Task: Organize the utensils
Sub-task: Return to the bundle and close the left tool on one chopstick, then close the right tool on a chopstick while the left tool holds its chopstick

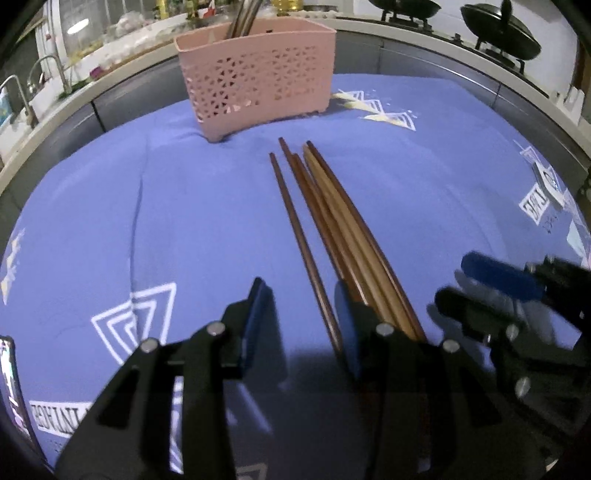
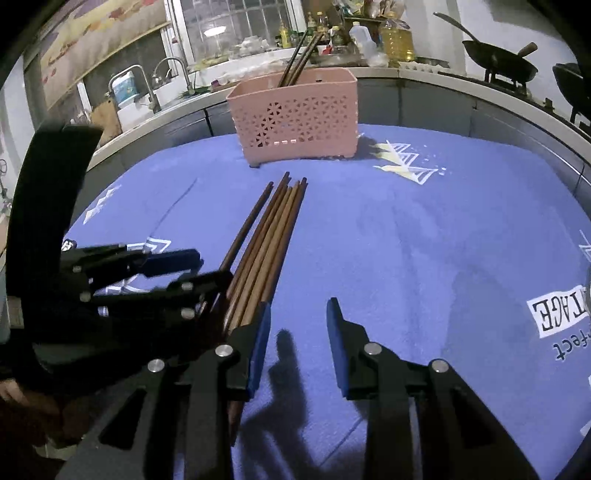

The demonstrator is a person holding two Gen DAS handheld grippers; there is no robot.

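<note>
Several brown chopsticks [image 1: 340, 221] [image 2: 266, 243] lie in a bundle on a blue cloth [image 1: 184, 203] [image 2: 406, 240], tips toward a pink perforated basket [image 1: 258, 74] [image 2: 295, 110]. The basket holds other chopsticks [image 1: 243, 18] [image 2: 299, 62] standing upright. One dark chopstick [image 1: 295, 221] lies apart at the bundle's left. My left gripper [image 1: 300, 295] is open low over the near ends, with this single stick between its fingers and the bundle just outside its right finger. My right gripper [image 2: 298, 314] is open over bare cloth, the bundle beside its left finger. Each gripper shows in the other's view.
A curved kitchen counter [image 2: 184, 107] runs behind the table. It carries a sink with taps [image 2: 170, 74] at the left, bottles [image 2: 395, 40] in the middle and woks on a stove [image 2: 498, 62] [image 1: 498, 33] at the right. Bare cloth lies right of the chopsticks.
</note>
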